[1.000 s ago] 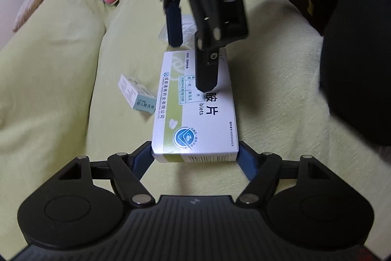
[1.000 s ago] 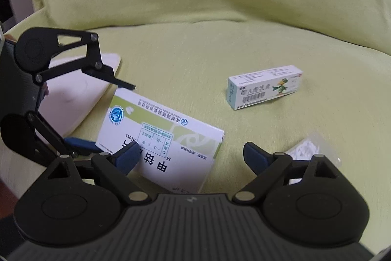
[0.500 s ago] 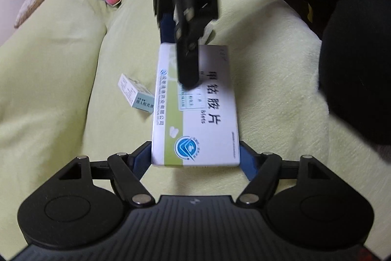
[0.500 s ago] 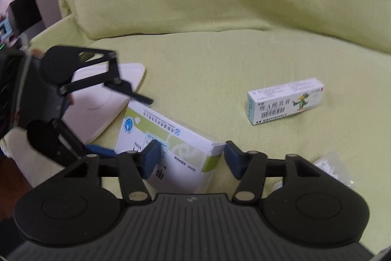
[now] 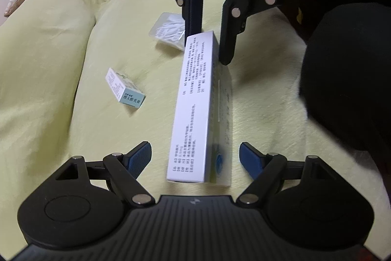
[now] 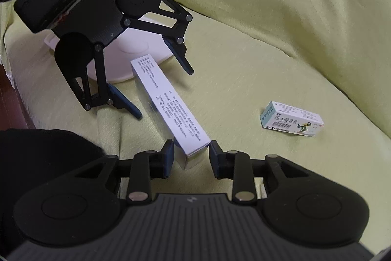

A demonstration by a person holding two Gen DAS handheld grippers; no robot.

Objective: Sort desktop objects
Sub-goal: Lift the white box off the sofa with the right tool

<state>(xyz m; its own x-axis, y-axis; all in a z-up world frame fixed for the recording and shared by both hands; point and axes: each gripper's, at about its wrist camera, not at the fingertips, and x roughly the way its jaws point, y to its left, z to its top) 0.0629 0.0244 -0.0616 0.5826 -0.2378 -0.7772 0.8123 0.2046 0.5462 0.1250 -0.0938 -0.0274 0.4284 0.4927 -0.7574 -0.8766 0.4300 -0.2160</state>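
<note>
Now the long white medicine box (image 5: 195, 114) stands on edge, text-covered.

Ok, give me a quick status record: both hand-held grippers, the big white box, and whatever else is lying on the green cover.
left hand-held gripper: open, pads flank one end of the box, not touching it
right hand-held gripper: shut on the other end of the box
large white box: up on its long narrow edge
small box: lying loose, apart from the rest
clear bag: white pieces inside, beside the right gripper
white tray: behind the left gripper
green cover: everything rests on it
</note>
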